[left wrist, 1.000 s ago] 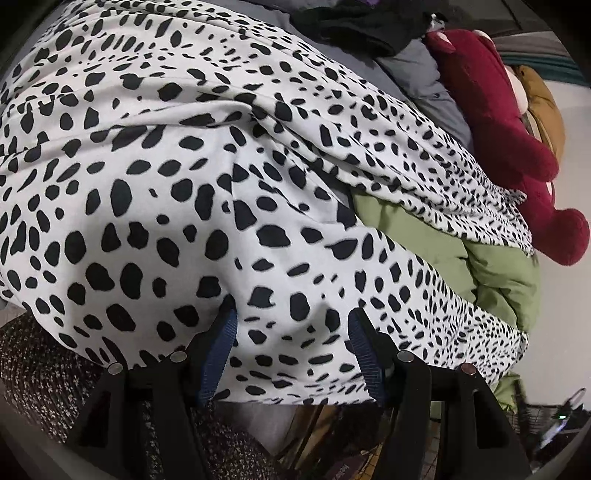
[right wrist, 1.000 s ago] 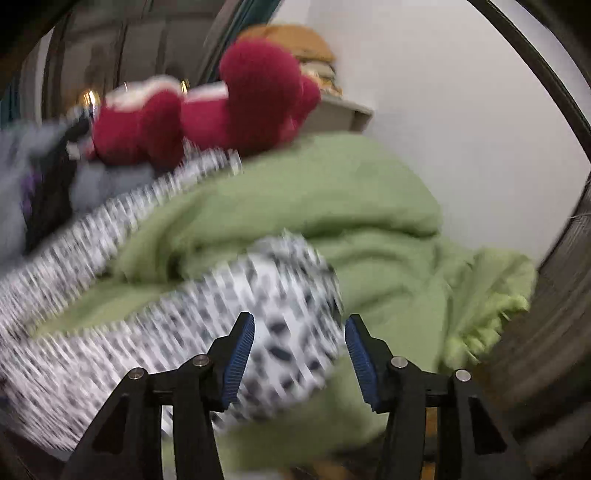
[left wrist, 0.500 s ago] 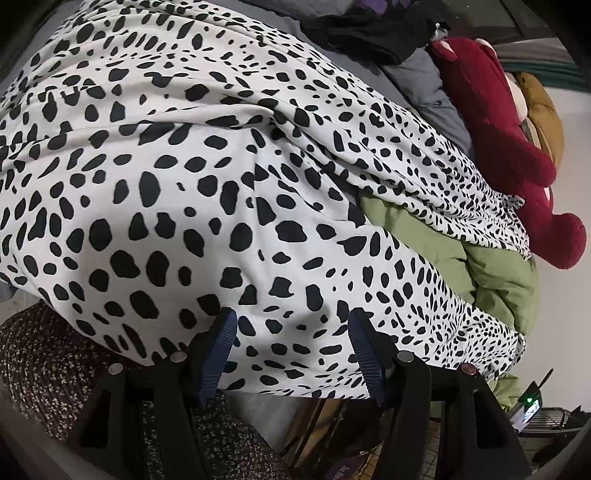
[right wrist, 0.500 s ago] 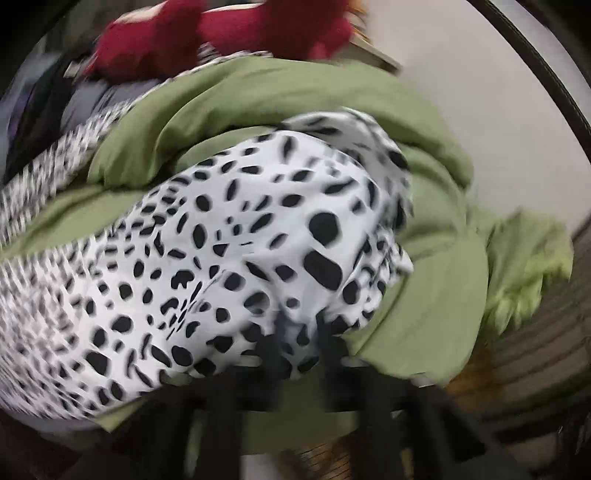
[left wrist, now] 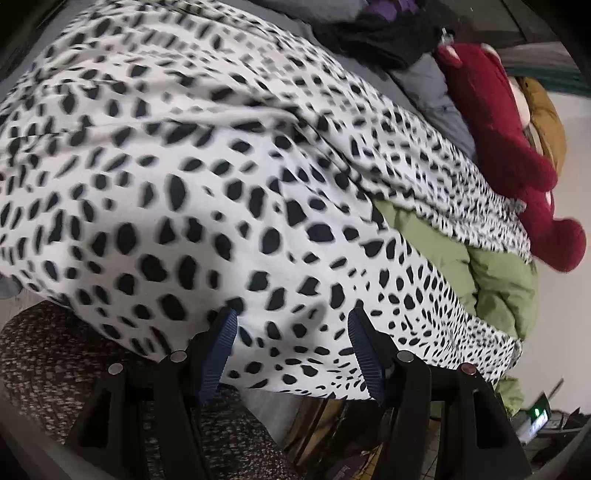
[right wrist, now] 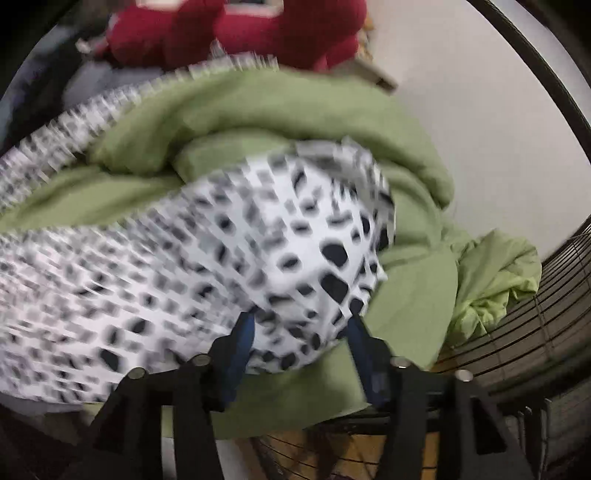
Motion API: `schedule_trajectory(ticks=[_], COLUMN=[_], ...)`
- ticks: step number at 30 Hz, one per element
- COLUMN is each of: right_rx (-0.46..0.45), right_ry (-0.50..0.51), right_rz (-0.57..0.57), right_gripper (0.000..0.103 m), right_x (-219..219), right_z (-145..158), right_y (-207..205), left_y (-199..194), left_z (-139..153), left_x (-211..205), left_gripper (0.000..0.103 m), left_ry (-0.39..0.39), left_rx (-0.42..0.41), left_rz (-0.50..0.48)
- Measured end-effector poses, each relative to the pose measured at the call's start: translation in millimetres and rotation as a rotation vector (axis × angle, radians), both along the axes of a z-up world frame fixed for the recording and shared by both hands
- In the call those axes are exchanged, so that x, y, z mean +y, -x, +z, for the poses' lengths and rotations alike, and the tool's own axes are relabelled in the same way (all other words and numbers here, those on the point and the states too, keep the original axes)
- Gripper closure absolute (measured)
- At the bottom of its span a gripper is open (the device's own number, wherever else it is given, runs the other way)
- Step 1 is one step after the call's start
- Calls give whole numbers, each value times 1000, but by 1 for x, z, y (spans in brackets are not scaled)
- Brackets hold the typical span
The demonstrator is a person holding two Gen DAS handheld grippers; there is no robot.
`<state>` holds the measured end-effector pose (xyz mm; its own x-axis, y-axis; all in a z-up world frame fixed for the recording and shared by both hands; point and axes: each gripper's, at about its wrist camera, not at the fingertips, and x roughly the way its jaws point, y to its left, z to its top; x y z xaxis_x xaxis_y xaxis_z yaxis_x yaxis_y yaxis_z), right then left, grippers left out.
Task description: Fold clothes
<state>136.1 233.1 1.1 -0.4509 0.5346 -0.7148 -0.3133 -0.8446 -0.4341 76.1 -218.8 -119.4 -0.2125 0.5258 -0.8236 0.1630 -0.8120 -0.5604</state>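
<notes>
A white garment with black spots (left wrist: 207, 192) lies spread over the pile and fills most of the left wrist view. Its lower hem hangs just in front of my left gripper (left wrist: 291, 325), which is open, the blue pads (left wrist: 221, 343) wide apart on either side of the hem. In the right wrist view, which is blurred by motion, a bunched end of the spotted garment (right wrist: 280, 258) rests on a green garment (right wrist: 303, 122). My right gripper (right wrist: 301, 328) is open, with that bunched end bulging between its fingers.
A red plush toy (left wrist: 506, 155) lies at the far right of the pile, with dark clothes (left wrist: 380, 33) and grey cloth behind. A speckled knitted surface (left wrist: 55, 354) is at lower left. A black wire rack (right wrist: 535, 332) stands right of the green garment, before a white wall (right wrist: 480, 110).
The right gripper has come in close to the bunched end of the spotted garment, which now sits between its fingers. The left view has shifted slightly, with the hem still at its fingers.
</notes>
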Motion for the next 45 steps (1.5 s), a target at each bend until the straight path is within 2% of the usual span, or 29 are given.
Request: schedule_trajectory(ticks=[3,5,7,9,13,17,21,25,26,29,32,35,39,43,45], right_rx=[53,83,91,64,-35,-65,-33,2,12,35,53,52,18,-48,-91], right_ry=[64,129,222,324,479,518,538,581,578,526,488,458,380,319,257], right_rz=[56,67,88,113,154,131,70,88,106,200,327,460,620,640,582], right_gripper=[43,26,25,25,27,26,26,29,34,39,44,46,47,47,45], right_x=[-19,-39,-63,-79,-105,-107,-93,-93,-97,-121,-158,-206,-270,-301,-301], right_z=[9,10,-1,-20,-55,-64,-59,-49,-45,-34,-21,-14,-13,-36,-58], right_y=[-15,-24,-29,-29,-22,-25,-26,-15,-10,14,45,84,130,175,192], left_y=[-8,-13,-23,-38,-55,-68,-74,-64,-61,-46,-22,13,57,84,98], left_z=[7,10,12,12,1,-15,-30,-32,-25,-4,16,30,36,8,-6], left_x=[-29,-48,-75,-109,-155,-184,-197,-181,-176,-159,-133,-97,-50,-43,-39], left_gripper=[39,38,37,36,35,35,34,34,34,34,34,38,39,40,42], left_ry=[-4,18,41,56,16,-9,-47,-110,-103,-52,-42,8,39,132,178], left_rx=[28,43,52,54,21,-14,-71,-54,-22,55,114,174,210,139,103], left_rz=[79,152,237,317,439,535,576,540,529,464,388,284,168,105,74])
